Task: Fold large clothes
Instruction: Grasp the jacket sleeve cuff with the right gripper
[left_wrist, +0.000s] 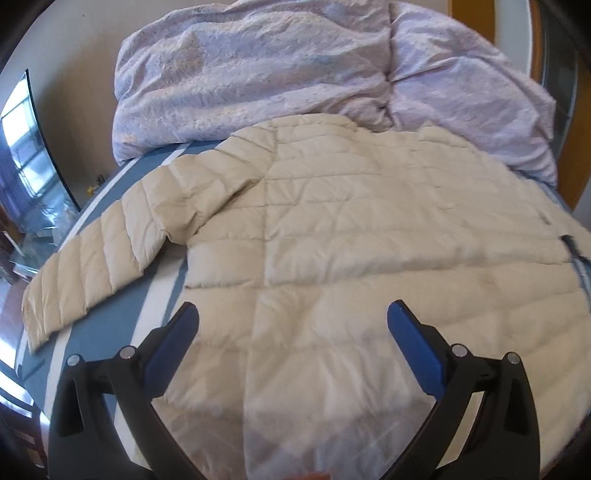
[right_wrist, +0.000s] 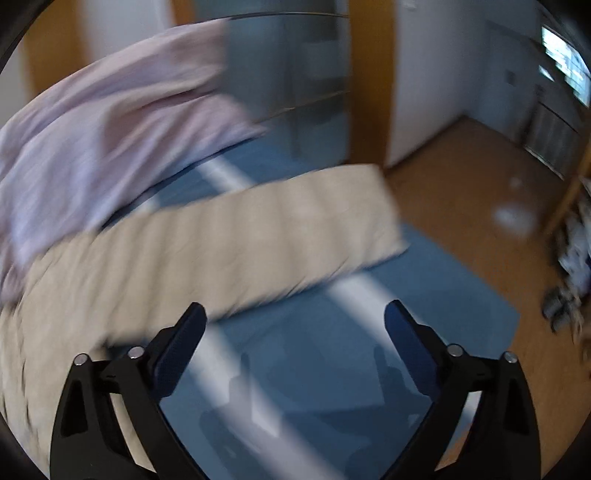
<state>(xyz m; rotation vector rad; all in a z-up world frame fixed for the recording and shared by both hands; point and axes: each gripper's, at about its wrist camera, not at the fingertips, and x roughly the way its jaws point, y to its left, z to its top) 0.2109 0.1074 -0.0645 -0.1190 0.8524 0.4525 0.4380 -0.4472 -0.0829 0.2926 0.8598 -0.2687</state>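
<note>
A cream quilted puffer jacket (left_wrist: 351, 229) lies flat, back up, on a blue bed with white stripes (left_wrist: 110, 332). Its left sleeve (left_wrist: 96, 258) stretches out toward the bed's left edge. My left gripper (left_wrist: 291, 317) is open and empty, hovering above the jacket's lower hem. In the blurred right wrist view, the other sleeve (right_wrist: 258, 236) lies stretched across the bed (right_wrist: 332, 369) toward its right edge. My right gripper (right_wrist: 295, 317) is open and empty over the blue sheet, just in front of that sleeve.
A crumpled lilac duvet (left_wrist: 277, 74) is piled at the far end of the bed, touching the jacket's collar; it also shows in the right wrist view (right_wrist: 110, 122). Wooden floor (right_wrist: 480, 192) lies right of the bed, with clutter (right_wrist: 572, 280) at the far right.
</note>
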